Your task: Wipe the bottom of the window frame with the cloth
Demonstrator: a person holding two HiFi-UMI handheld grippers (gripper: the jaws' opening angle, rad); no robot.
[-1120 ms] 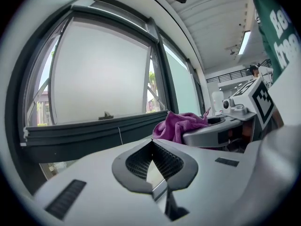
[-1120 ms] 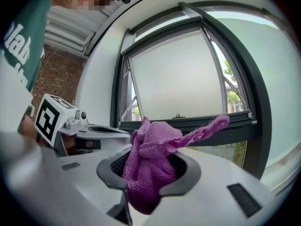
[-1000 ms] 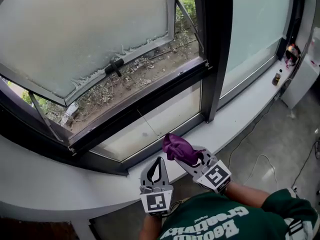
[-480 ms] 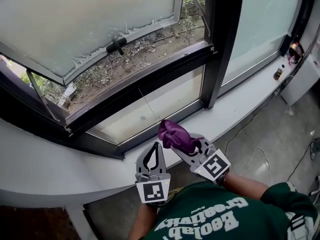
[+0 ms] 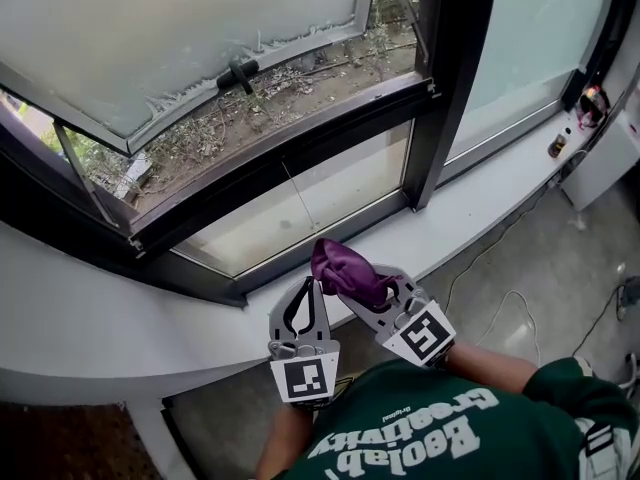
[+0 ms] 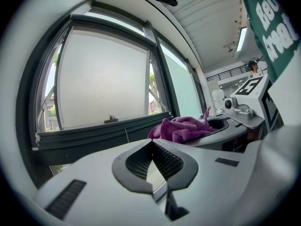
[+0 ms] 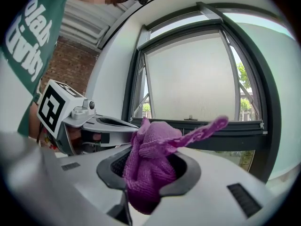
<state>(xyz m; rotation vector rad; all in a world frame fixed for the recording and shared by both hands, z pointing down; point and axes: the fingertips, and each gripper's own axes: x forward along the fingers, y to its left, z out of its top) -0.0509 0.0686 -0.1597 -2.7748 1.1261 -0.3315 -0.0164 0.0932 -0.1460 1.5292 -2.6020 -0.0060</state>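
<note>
A crumpled purple cloth [image 5: 343, 269] is pinched in my right gripper [image 5: 362, 290], which is shut on it just above the white sill [image 5: 480, 208]. The dark bottom rail of the window frame [image 5: 330, 246] runs a little beyond the cloth, apart from it. In the right gripper view the cloth [image 7: 150, 166] fills the jaws of the right gripper [image 7: 149, 175], with one corner sticking out to the right. My left gripper [image 5: 311, 288] hovers beside it on the left, shut with nothing in it. In the left gripper view its tips [image 6: 151, 144] meet and the cloth [image 6: 181, 128] lies to the right.
An awning sash with a black handle [image 5: 238, 73] is swung open outwards over debris-strewn ground. A thick dark mullion [image 5: 450, 78] stands to the right. A small bottle [image 5: 553, 148] sits far right on the sill, and a cable [image 5: 500, 308] trails on the floor.
Both grippers have edged slightly left and nearer to the lower window frame. The cloth stays held in the right gripper and the left gripper stays shut.
</note>
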